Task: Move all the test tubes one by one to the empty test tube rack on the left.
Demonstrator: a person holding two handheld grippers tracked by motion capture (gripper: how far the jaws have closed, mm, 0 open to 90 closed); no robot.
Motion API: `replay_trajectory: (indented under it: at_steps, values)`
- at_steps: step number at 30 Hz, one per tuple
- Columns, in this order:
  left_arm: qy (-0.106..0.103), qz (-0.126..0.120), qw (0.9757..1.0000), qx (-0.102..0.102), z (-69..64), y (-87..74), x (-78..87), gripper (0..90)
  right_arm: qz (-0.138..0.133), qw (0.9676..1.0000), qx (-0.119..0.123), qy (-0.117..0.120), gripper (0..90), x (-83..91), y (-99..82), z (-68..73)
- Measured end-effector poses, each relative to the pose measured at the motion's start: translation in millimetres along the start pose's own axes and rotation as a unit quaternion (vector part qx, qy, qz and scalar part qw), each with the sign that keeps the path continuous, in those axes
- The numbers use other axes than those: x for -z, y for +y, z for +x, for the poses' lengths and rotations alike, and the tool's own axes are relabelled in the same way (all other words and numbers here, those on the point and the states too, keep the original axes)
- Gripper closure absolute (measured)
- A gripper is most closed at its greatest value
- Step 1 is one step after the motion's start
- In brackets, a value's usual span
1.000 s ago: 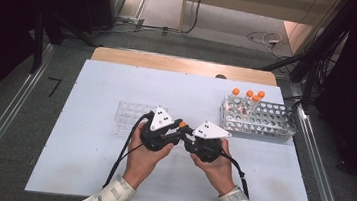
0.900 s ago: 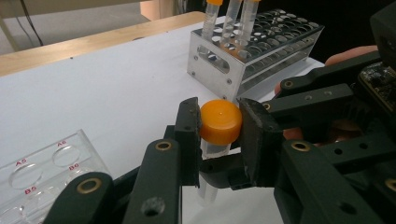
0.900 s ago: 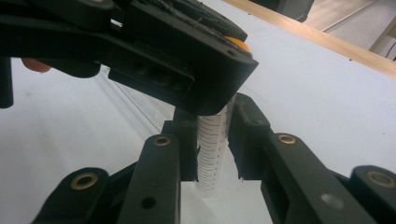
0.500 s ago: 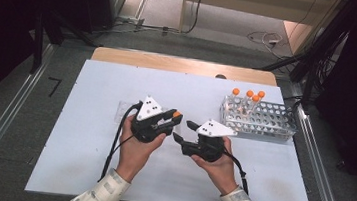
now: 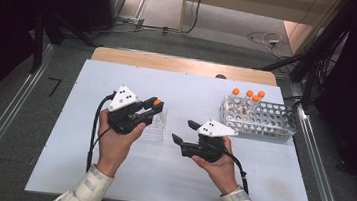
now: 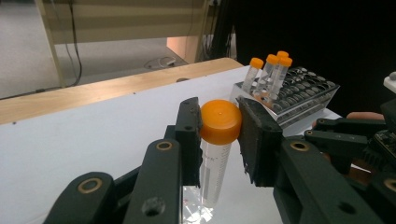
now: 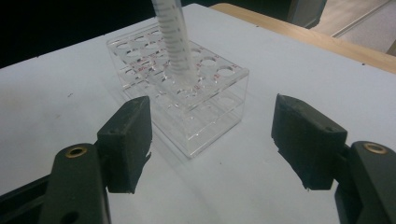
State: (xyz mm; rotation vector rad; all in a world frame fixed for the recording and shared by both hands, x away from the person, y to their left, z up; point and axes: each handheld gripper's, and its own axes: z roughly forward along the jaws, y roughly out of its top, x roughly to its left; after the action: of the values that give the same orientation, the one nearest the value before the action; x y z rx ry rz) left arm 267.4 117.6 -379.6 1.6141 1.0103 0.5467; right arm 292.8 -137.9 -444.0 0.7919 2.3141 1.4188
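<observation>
My left gripper [image 5: 156,106] is shut on the orange cap [image 6: 220,121] of a clear graduated tube [image 6: 215,170], which hangs upright. The tube's lower end [image 7: 180,74] is at the top plate of a clear acrylic rack [image 7: 205,116], also seen under the left gripper [image 5: 157,128]. My right gripper [image 7: 217,140] stands open to the right of that rack [image 5: 183,131]. Its jaws have just been opening and nothing is between them.
A grey perforated rack [image 5: 264,122] stands at the right of the white table [image 5: 107,183], with several orange-capped tubes [image 5: 249,96] in its left end. A wooden strip [image 5: 180,64] runs along the table's far edge.
The left gripper has moved left and a little up with the tube, away from the right gripper and over the clear rack. The right gripper's jaws have opened; its hand has stayed in place.
</observation>
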Motion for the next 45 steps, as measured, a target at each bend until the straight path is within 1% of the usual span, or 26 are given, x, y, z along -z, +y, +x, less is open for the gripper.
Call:
replay_trajectory:
  at_steps: [6,12,17,20,23,30,35,37,44,45]
  values:
    - [0.019,0.008,0.9997,-0.008,8.4,-0.9,7.3,70.0,0.002,1.0,-0.001,-0.003,27.6,-0.3,-0.2,-0.9]
    - [0.032,0.018,0.9992,-0.015,11.4,-4.5,6.3,70.0,0.002,1.0,0.0,-0.003,27.6,-0.6,-0.4,-1.2]
    - [0.042,0.028,0.9984,-0.024,11.2,-8.5,2.2,70.0,0.003,1.0,-0.002,-0.003,27.6,0.0,-0.3,-1.7]
    - [0.043,0.031,0.9982,-0.028,10.4,-10.3,-1.1,70.0,0.004,1.0,-0.003,-0.004,27.6,0.1,-0.3,-1.8]
    - [0.047,0.037,0.9975,-0.037,7.7,-12.9,-5.8,69.9,0.004,1.0,-0.003,-0.004,27.6,0.0,-0.4,-1.9]
    - [0.06,0.062,0.9944,-0.06,2.7,-28.0,-18.9,69.9,0.007,1.0,-0.001,-0.004,27.6,-0.4,-0.9,-2.0]
    - [0.066,0.073,0.9933,-0.06,3.1,-37.7,-25.4,69.8,0.008,1.0,-0.001,-0.003,27.7,-0.8,-1.3,-1.5]
    - [0.065,0.074,0.9936,-0.056,4.1,-40.4,-26.6,69.8,0.008,1.0,-0.001,-0.004,27.7,-0.9,-1.4,-1.9]
    - [0.064,0.083,0.9934,-0.048,7.0,-49.3,-29.5,69.0,0.01,0.9999,-0.001,-0.005,27.6,-2.0,-2.3,-2.4]
    - [0.061,0.08,0.9938,-0.046,7.3,-49.8,-29.4,68.6,0.01,0.9999,0.0,-0.005,27.6,-2.2,-2.4,-2.8]
